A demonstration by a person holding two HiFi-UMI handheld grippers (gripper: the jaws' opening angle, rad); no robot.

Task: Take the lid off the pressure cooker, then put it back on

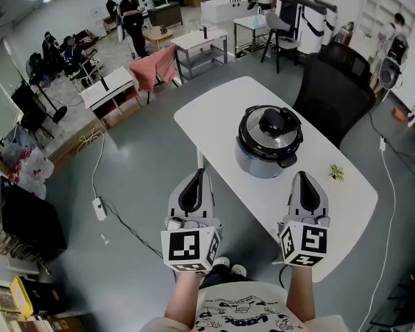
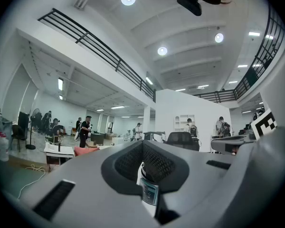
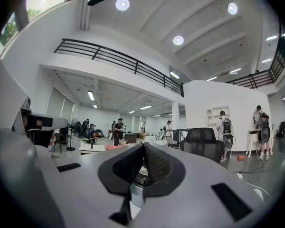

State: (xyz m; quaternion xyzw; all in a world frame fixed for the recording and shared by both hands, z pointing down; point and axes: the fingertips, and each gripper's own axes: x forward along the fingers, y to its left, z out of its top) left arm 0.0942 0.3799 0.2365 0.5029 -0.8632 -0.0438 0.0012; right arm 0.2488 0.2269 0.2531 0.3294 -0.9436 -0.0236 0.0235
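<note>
Right now the left gripper (image 1: 196, 178) and right gripper (image 1: 303, 180) are hovering level at lower centre, over the near edge of the white table (image 1: 214, 113). Both pairs of jaws are pressing together, gripping nothing. The pressure cooker (image 1: 263, 159) is sitting mid-frame just beyond them, its lid (image 1: 271, 128) resting on top. A black office chair (image 1: 335, 92) is standing upper right.

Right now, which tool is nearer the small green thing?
The right tool: the green thing lies beside its tip, far from the left tool.
</note>
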